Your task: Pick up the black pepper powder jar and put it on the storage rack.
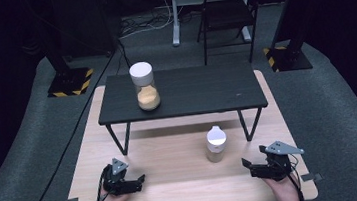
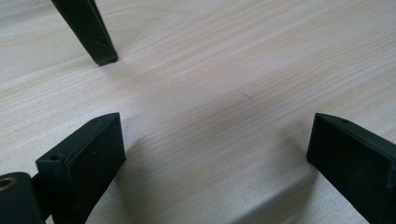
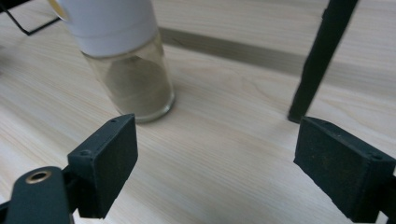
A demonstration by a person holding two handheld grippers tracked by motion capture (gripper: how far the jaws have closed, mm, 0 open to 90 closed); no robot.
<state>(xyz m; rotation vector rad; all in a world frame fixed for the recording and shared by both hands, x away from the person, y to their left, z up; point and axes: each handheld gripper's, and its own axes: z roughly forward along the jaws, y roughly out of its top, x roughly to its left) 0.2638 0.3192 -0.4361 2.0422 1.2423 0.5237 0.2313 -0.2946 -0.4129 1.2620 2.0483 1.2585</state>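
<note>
A small glass jar [image 1: 216, 144] with a white lid and pale powder inside stands on the light wooden tabletop [image 1: 176, 191], in front of the black riser. A taller jar [image 1: 145, 86] with a white lid and orange powder stands on the riser's left part. My left gripper [image 1: 136, 183] rests low at the near left, open, with bare wood between its jaws [image 2: 215, 126]. At the near right my right gripper [image 1: 248, 168] is open and points toward the small jar [image 3: 130, 79], which stands ahead and to the left of its jaws [image 3: 215, 123], untouched.
The black riser [image 1: 200, 90] spans the middle of the table on thin slanted legs [image 3: 317, 60] [image 2: 88, 28]. Behind the table are a folding chair [image 1: 227, 10], stand bases with yellow-black tape [image 1: 69, 82], and cables on grey carpet.
</note>
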